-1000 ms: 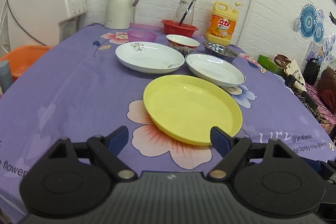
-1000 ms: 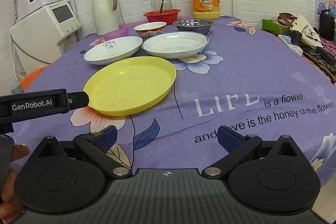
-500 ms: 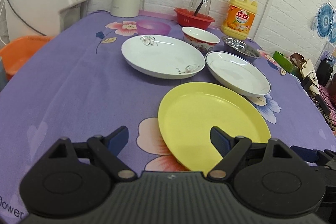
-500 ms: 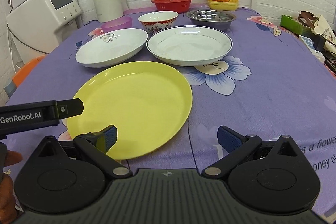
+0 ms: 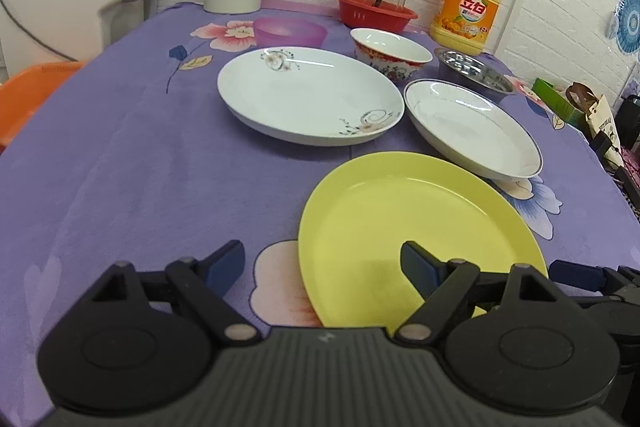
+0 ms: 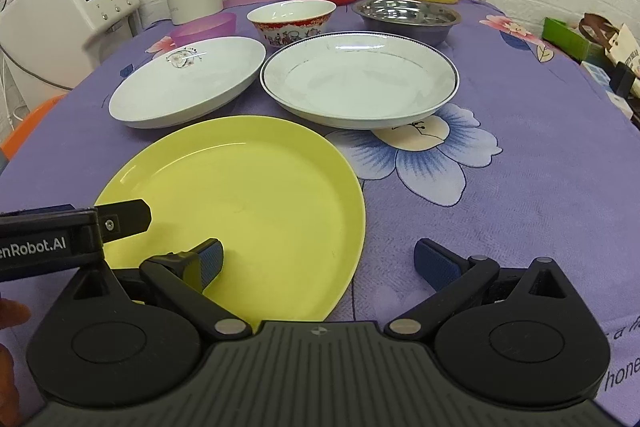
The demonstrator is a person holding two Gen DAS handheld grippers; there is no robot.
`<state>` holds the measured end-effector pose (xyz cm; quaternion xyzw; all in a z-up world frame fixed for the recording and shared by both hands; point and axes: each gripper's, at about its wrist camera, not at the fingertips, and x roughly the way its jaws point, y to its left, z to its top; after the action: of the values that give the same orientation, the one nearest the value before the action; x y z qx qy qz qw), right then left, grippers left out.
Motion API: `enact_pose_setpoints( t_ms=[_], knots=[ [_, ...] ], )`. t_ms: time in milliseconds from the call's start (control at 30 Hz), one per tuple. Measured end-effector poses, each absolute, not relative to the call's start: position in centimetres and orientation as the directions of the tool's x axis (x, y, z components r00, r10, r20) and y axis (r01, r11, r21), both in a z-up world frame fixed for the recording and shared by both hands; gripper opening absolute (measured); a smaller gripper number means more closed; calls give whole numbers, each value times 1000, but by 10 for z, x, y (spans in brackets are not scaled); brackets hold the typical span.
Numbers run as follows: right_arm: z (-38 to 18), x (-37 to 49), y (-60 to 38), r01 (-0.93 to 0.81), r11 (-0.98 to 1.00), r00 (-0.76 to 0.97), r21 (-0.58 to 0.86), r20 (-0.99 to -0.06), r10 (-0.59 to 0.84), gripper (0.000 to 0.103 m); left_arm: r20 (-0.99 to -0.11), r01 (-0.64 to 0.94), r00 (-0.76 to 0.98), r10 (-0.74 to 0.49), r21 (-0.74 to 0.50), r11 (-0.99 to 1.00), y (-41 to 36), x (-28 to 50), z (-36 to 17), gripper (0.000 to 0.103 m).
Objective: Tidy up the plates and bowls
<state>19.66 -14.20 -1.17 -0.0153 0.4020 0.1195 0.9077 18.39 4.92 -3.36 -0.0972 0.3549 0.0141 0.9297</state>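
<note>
Both claws stand wide and empty over the yellow plate (image 6: pixel 240 203), low and centre in the right wrist view on the purple worktop (image 6: pixel 540 187). The left claw (image 5: pixel 322 265) straddles its near-left rim; the right claw (image 6: pixel 318 261) straddles its right edge. It looks like light, stiff plastic, probably slick; the raised rim seems the best hold. The white plates (image 6: pixel 360 79) behind look breakable.

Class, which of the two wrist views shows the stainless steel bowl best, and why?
The right wrist view: the stainless steel bowl sits unobstructed, its whole rim and inside visible. In the left wrist view the bowl lies farther off to the side, its near edge hidden behind the blue-rimmed white plate.
</note>
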Motion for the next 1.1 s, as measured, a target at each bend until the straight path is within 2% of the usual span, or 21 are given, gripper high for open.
enact_pose_setpoints(
  t_ms=[300, 400, 500, 600, 700, 767, 900, 967, 1100],
  knots=[
    [-19, 190, -148, -281, 958, 703, 47, -670, 239, 103, -664, -63, 746, -45, -137, 989, 48, 187, -41, 83],
    [-14, 196, -148, -278, 958, 677, 67, -694, 245, 103, -653, -46, 754, -80, -173, 984, 52, 187, -39, 82],
    [-8, 193, -150, -301, 945, 687, 125, -659, 306, 103, -627, -23, 770, -117, -210, 977, 58, 187, -34, 83],
    [-7, 195, -143, -315, 946, 696, 78, -659, 286, 103, -640, -23, 762, -100, -181, 983, 58, 192, -37, 82],
    [-12, 198, -144, -314, 945, 684, 88, -669, 290, 103, -637, -10, 762, -114, -187, 982, 58, 193, -40, 74],
    [-14, 198, -145, -313, 946, 691, 82, -663, 286, 103, -632, 18, 763, -132, -183, 983, 56, 194, -41, 60],
    [-16, 196, -145, -320, 945, 704, 63, -652, 282, 103, -622, 33, 777, -101, -119, 992, 44, 194, -44, 46],
    [-17, 192, -146, -324, 944, 713, 63, -639, 287, 103, -611, 48, 785, -107, -113, 992, 40, 191, -45, 36],
    [-17, 188, -136, -320, 945, 722, 59, -631, 284, 103, -611, 32, 786, -96, -115, 993, 38, 190, -45, 34]
  ],
)
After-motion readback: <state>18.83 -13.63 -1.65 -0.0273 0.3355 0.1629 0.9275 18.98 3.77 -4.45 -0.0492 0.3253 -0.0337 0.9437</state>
